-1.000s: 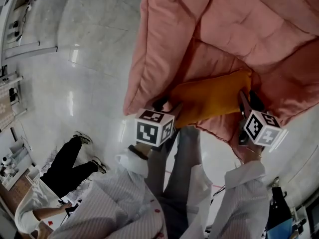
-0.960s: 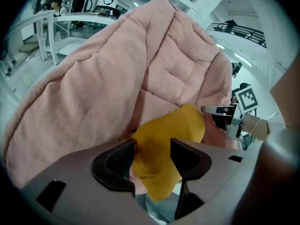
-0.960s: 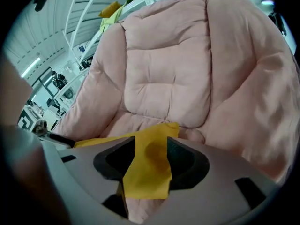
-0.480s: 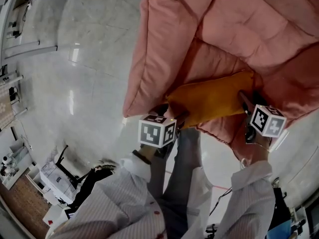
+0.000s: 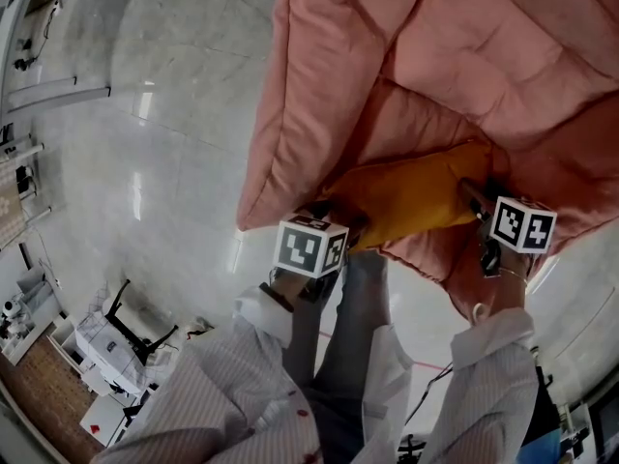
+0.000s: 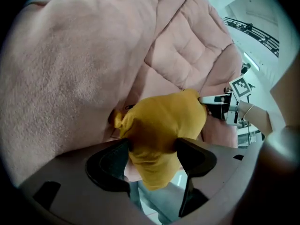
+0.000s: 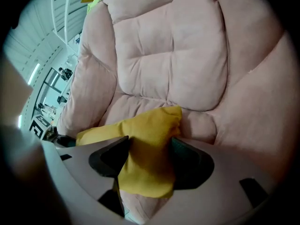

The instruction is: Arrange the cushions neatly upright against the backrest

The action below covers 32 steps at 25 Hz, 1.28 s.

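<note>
A mustard-yellow cushion [image 5: 411, 193] lies flat across the seat of a big pink padded armchair [image 5: 464, 46], below its backrest. My left gripper [image 5: 334, 218] is at the cushion's left end and my right gripper [image 5: 476, 199] at its right end. In the left gripper view the left gripper [image 6: 152, 149] stands wide, with the cushion's end [image 6: 159, 125] bulging between its jaws. The right gripper [image 7: 147, 150] likewise stands wide around the other corner [image 7: 150, 139]. Neither pair of pads squeezes the fabric. The right gripper's marker cube [image 6: 239, 86] shows beyond the cushion.
The armchair's left armrest [image 5: 290, 114] rises beside my left gripper. Glossy pale floor [image 5: 164, 162] lies to the left. A black chair frame and white boxes [image 5: 116, 332] stand at the lower left, metal furniture [image 5: 29, 95] along the left edge. The person's legs [image 5: 348, 336] stand just before the seat.
Both pairs of jaws have widened around the cushion's ends. The right gripper's cube has shifted up and right. A person in black at the lower left has left the view.
</note>
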Each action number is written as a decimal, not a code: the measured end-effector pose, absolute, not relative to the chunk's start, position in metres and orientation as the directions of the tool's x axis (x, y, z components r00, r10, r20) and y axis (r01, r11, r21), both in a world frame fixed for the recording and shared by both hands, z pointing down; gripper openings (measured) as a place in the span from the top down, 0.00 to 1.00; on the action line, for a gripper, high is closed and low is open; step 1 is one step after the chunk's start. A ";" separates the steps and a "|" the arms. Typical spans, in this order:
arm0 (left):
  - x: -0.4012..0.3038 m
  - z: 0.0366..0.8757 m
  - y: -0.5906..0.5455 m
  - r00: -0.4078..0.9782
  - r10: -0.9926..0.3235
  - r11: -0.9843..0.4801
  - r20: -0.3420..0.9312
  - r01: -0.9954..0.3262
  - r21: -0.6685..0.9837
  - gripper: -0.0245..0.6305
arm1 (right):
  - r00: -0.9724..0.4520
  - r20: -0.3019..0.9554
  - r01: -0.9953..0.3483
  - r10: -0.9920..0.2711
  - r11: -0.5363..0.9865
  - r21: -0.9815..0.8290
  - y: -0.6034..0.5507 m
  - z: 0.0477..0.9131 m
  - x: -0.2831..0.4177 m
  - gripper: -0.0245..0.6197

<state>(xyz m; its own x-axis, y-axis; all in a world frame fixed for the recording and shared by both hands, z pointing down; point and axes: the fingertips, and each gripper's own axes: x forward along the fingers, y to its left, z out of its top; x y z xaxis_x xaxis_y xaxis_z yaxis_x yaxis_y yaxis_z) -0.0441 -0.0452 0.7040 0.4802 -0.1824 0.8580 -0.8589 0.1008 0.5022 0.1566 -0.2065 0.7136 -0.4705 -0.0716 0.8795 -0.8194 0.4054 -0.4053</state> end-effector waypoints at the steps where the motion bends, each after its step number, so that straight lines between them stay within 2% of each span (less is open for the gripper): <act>1: -0.043 0.704 -0.045 0.478 -0.180 0.099 0.859 -0.860 0.500 0.46 | -0.467 0.881 -0.820 -0.070 0.407 -0.402 -0.206 0.714 0.157 0.56; 4: -0.041 0.703 -0.046 0.474 -0.180 0.089 0.862 -0.865 0.494 0.49 | -0.466 0.882 -0.819 -0.068 0.410 -0.401 -0.205 0.715 0.156 0.57; 14: -0.045 0.702 -0.047 0.461 -0.158 0.046 0.873 -0.880 0.473 0.60 | -0.465 0.882 -0.828 -0.083 0.392 -0.400 -0.197 0.711 0.149 0.68; 23: -0.049 0.675 -0.047 0.440 -0.153 -0.028 0.885 -0.897 0.441 0.61 | -0.471 0.872 -0.832 -0.135 0.397 -0.387 -0.190 0.686 0.152 0.70; 32: -0.066 0.630 -0.093 0.412 -0.210 -0.173 0.887 -0.908 0.381 0.61 | -0.448 0.844 -0.882 -0.297 0.299 -0.363 -0.205 0.633 0.153 0.70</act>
<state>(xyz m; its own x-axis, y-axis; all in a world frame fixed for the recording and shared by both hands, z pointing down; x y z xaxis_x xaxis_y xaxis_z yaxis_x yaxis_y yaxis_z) -0.0657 -0.0933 0.6297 0.4117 -0.2101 0.8868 -0.9083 -0.1733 0.3807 0.1530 -0.2047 0.6335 -0.4477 -0.2967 0.8435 -0.8824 0.2994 -0.3630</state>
